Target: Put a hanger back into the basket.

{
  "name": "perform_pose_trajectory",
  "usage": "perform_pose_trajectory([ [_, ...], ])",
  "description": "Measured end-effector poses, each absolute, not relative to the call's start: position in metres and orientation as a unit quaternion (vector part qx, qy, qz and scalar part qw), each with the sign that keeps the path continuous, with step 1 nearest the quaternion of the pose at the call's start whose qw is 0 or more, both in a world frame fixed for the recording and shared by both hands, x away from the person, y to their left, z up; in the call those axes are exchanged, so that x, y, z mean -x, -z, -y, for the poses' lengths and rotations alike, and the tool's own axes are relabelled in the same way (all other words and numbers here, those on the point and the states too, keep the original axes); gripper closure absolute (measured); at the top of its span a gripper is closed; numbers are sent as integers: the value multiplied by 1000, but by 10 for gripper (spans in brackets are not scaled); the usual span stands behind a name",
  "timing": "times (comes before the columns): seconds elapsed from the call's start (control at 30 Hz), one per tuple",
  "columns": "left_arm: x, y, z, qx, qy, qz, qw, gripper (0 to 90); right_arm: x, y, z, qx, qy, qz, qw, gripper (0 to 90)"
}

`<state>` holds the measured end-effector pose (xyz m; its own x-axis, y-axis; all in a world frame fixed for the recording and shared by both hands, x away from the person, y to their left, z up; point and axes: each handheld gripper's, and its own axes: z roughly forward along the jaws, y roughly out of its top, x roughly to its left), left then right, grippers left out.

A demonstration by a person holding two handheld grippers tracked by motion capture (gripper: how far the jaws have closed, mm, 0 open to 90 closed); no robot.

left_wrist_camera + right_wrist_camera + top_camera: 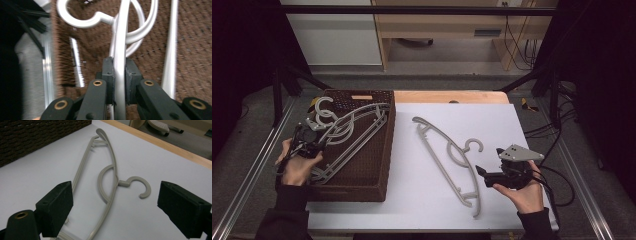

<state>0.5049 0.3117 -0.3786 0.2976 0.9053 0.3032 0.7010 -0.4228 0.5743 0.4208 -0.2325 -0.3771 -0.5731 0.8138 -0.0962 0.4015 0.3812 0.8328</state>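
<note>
A: Your left tool (314,145) is clenched on the bar of a pale hanger (120,50), down inside the brown basket (379,165) at the table's (422,210) left edge. The basket wall (62,50) sits close on one side of it, with another hanger's bar (171,50) just beside on the other.

B: And your right tool (492,172) is released, jaws wide, near the table's right edge. A second hanger (107,177) lies flat on the open white top in front of it, untouched.

A: The basket hangers overlap; you can't tell how many from above. Your left hand (297,167) covers their lower ends.
</note>
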Motion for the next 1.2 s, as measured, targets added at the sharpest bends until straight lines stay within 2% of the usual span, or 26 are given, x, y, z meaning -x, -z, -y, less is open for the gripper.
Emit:
perform_pose_trajectory([
  [0.2,-508,387,-318,-788,-276,-520,180,801,-421,377,233,-382,-402,-791,259,131],
  [0.33,-503,381,-318,-784,-289,-512,200,688,-422,377,233,-385,-400,-791,259,131],
  [0.7,-477,353,-309,-764,-312,-472,310,472,-423,379,231,-392,-388,-793,259,152],
  [0.83,-467,350,-297,-770,-310,-441,342,413,-427,378,230,-402,-383,-792,255,170],
  [1.2,-449,349,-265,-770,-294,-403,398,324,-434,383,226,-410,-368,-796,250,194],
])
